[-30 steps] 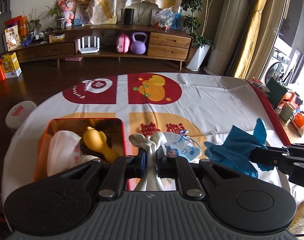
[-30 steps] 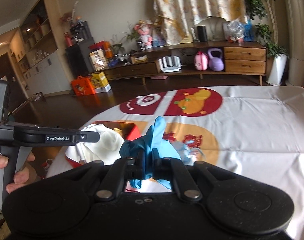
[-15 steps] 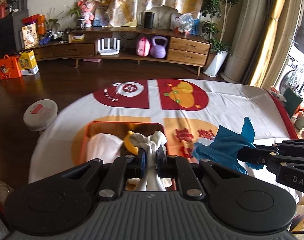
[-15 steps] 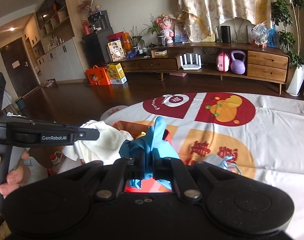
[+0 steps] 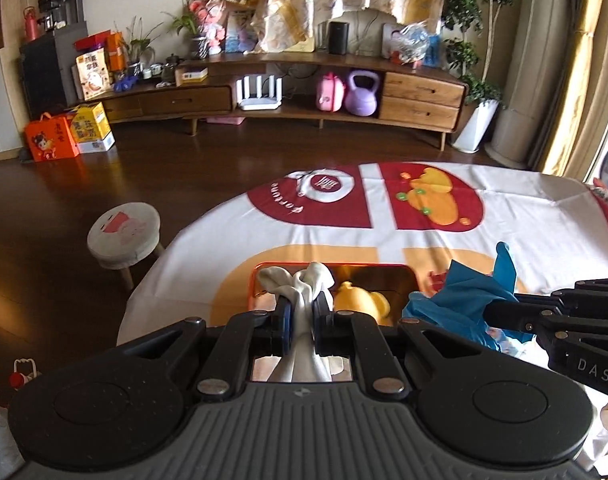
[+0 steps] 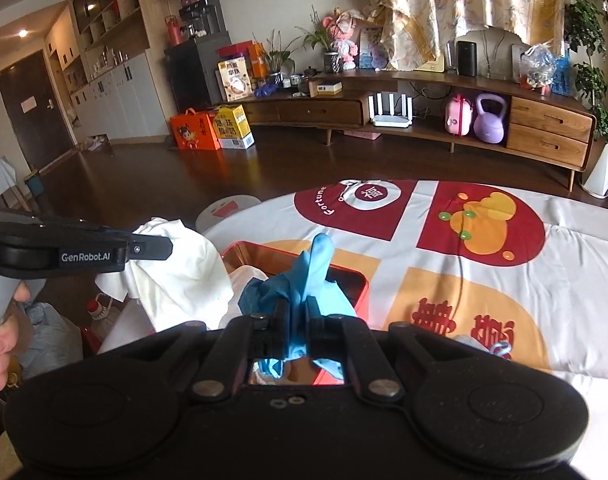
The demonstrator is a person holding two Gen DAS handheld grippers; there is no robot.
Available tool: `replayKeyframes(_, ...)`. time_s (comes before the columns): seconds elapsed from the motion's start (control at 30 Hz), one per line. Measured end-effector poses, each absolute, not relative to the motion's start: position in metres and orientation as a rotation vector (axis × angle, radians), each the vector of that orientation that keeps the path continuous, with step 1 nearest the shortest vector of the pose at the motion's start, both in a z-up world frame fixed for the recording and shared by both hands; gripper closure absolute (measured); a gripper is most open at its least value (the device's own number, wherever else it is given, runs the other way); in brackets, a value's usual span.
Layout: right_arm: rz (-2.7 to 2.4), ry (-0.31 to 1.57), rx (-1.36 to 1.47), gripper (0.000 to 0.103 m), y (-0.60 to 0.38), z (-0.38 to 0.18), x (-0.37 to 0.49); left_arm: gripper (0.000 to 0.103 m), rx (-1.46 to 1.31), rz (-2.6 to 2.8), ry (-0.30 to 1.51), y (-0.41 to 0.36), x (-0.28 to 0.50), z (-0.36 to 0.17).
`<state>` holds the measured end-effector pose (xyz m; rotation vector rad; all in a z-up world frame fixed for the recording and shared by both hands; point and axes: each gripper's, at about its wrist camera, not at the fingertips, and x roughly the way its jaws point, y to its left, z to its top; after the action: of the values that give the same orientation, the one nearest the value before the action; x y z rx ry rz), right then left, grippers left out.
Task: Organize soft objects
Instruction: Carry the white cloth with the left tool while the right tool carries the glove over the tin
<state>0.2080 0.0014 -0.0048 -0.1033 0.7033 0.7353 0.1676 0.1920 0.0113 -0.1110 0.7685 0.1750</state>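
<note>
My left gripper (image 5: 303,318) is shut on a white cloth (image 5: 300,280) and holds it above the red tin box (image 5: 336,267). A yellow soft toy (image 5: 358,298) lies inside the box. My right gripper (image 6: 294,322) is shut on a blue cloth (image 6: 308,280), held over the right part of the same box (image 6: 344,276). The blue cloth also shows in the left wrist view (image 5: 464,300), and the white cloth hangs at the left in the right wrist view (image 6: 172,264). A white item lies in the box (image 6: 244,276).
The table carries a white cloth with red and orange prints (image 5: 424,208). A small light-blue item (image 6: 484,344) lies on it right of the box. A round stool (image 5: 124,232) stands on the dark floor to the left. A long wooden cabinet (image 5: 304,96) lines the far wall.
Both grippers have moved left with their cloths. The white cloth now hangs over the box's left part and the blue cloth over its right part, instead of right of the box.
</note>
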Motion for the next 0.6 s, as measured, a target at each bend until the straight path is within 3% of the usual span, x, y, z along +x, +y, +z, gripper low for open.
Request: replayKeyframes(0.6, 0.734, 0.794, -0.171, 0.097, 0.055, -0.051, 0.233, 0.092, -0.100, 0.193, 0.869, 0.202, 0.213, -0.044)
